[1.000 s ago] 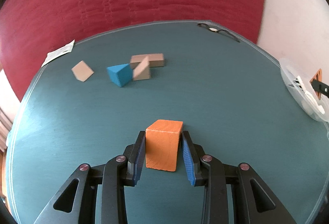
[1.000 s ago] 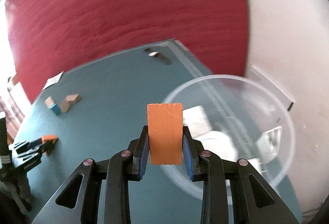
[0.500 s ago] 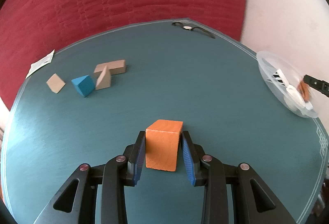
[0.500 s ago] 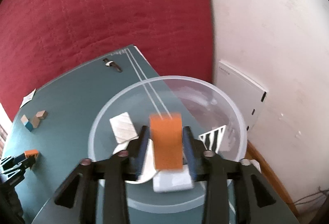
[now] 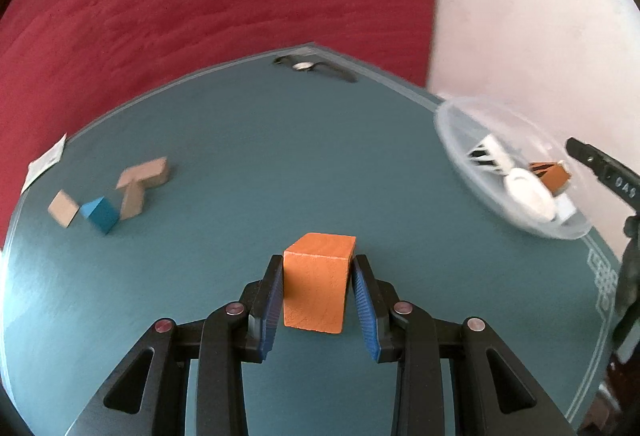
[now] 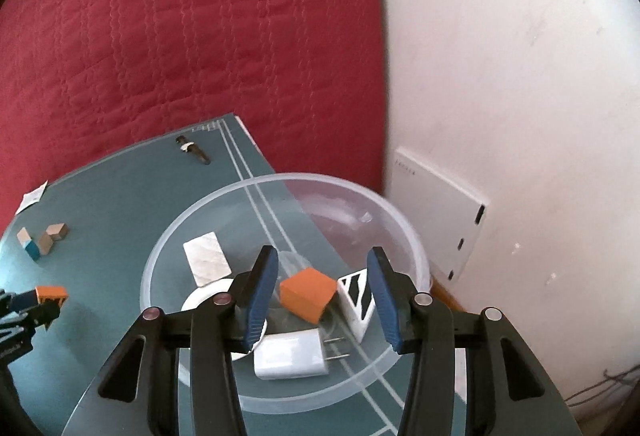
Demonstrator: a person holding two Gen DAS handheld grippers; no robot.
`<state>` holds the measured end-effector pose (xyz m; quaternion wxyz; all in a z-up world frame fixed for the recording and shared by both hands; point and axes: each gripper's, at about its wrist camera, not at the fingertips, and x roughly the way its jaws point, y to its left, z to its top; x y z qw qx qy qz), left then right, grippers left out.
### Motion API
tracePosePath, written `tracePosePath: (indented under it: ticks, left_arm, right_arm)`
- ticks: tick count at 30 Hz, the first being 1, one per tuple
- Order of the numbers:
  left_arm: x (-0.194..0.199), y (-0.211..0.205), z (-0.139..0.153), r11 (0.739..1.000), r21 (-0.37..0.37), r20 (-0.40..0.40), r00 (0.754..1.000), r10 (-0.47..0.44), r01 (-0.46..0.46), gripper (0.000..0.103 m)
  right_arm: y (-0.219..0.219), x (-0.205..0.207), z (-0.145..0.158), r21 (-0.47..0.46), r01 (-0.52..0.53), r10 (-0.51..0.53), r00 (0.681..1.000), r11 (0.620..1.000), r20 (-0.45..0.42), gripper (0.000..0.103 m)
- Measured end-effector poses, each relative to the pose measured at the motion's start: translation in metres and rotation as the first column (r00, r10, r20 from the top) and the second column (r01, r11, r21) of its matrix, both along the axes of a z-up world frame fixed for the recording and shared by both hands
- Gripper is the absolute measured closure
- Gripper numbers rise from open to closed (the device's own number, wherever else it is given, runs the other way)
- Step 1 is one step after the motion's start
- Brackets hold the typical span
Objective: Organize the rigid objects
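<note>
My left gripper [image 5: 318, 264] is shut on an orange wooden block [image 5: 316, 288] and holds it above the teal table [image 5: 280, 156]. My right gripper [image 6: 323, 254] hangs over the clear plastic bowl [image 6: 224, 196] with its jaws opening. A second orange block [image 6: 307, 292] lies tilted in the bowl below them, touching neither pad. In the left wrist view the bowl [image 5: 452, 124] sits at the table's right edge with that block [image 5: 550, 176] inside. Two tan blocks [image 5: 144, 176] and a blue block [image 5: 100, 214] lie at the far left.
The bowl also holds a white charger [image 6: 290, 356], a striped white block [image 6: 358, 296], a pale tile [image 6: 207, 263] and a white round piece [image 6: 200, 300]. A black pen-like object [image 5: 312, 67] lies at the far edge, a paper slip [image 5: 44, 164] at the left. A red quilt and white wall stand behind.
The right gripper moved over the bowl, opened and let its orange block drop in. The left gripper carried its block to the right, bringing the bowl closer.
</note>
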<state>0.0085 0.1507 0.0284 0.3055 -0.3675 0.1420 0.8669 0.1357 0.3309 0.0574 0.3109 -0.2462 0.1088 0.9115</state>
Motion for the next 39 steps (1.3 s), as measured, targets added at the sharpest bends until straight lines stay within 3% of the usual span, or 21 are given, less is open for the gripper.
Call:
tracePosePath:
  ticks: [11,24,25,28,36,39]
  left_arm:
    - [0.021,0.067,0.023,0.987,0.047,-0.045,0.988,-0.150,0.152,0.067]
    - [0.028,0.111,0.034,0.964,0.112,-0.037,0.970,-0.238,0.241,0.067]
    - [0.028,0.113,0.034,0.962,0.118,-0.033,0.969,-0.244,0.246,0.066]
    - [0.024,0.116,0.033,0.966,0.127,-0.022,0.974,-0.226,0.227,0.034]
    - [0.016,0.094,0.025,0.985,0.101,-0.043,0.990,-0.134,0.137,0.033]
    - [0.012,0.089,0.020,0.990,0.094,-0.036,0.994,-0.106,0.109,0.026]
  right_arm:
    - [-0.002,0.003,-0.001,0.009,-0.010,0.010,1.000,1.000,-0.028,0.055]
    - [0.005,0.002,-0.003,-0.014,-0.015,0.014,0.999,1.000,-0.052,0.055]
    - [0.005,0.003,-0.004,-0.015,-0.014,0.014,0.999,1.000,-0.052,0.055]
    - [0.006,0.003,-0.003,-0.015,-0.013,0.012,0.999,1.000,-0.053,0.055]
    - [0.002,0.003,-0.006,-0.010,-0.008,0.008,0.999,1.000,-0.049,0.055]
    - [-0.002,0.004,-0.006,-0.001,-0.013,0.013,0.999,1.000,-0.043,0.055]
